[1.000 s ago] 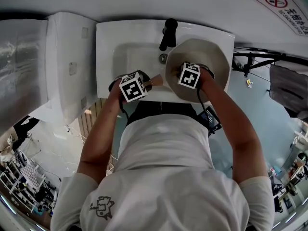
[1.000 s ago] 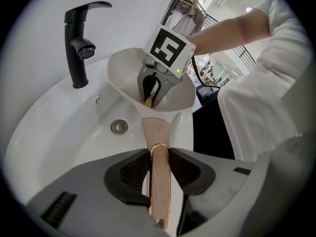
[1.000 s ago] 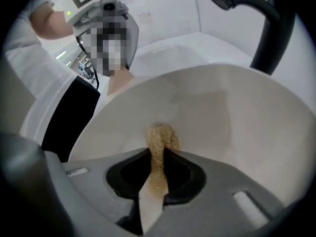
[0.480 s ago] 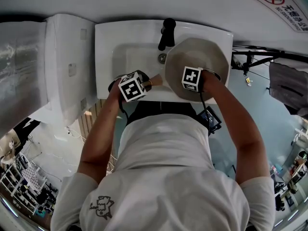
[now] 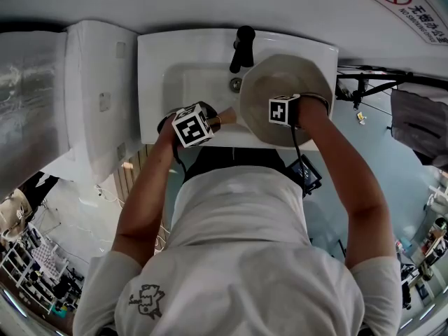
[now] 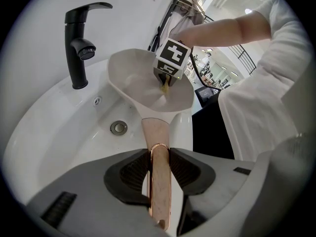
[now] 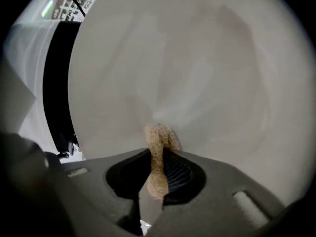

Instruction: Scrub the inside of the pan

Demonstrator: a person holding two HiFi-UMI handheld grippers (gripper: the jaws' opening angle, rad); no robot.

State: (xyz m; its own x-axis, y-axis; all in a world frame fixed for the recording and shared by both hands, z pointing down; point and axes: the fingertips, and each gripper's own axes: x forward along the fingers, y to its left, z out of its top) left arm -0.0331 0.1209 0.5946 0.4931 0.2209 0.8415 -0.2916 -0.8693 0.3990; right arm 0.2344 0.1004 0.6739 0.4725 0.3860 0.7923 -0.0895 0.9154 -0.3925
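Observation:
A pale, angular pan [image 5: 283,82] is held over the right side of the white sink [image 5: 157,68]. Its copper-pink handle [image 6: 157,157] runs back between the jaws of my left gripper [image 6: 159,168], which is shut on it. My right gripper [image 5: 285,110] is inside the pan, shut on a tan sponge [image 7: 157,154]. The sponge's tip presses against the pan's inner wall [image 7: 197,73]. In the left gripper view the right gripper's marker cube [image 6: 173,58] sits low in the pan bowl [image 6: 143,85].
A black faucet [image 5: 243,47] stands at the sink's back edge, just left of the pan, with the drain [image 6: 118,128] below it. A white toilet tank [image 5: 98,96] is left of the sink. The person's torso is close against the sink front.
The right gripper with the sponge has slid right and slightly toward the person inside the pan. The left gripper and the pan handle have stayed still.

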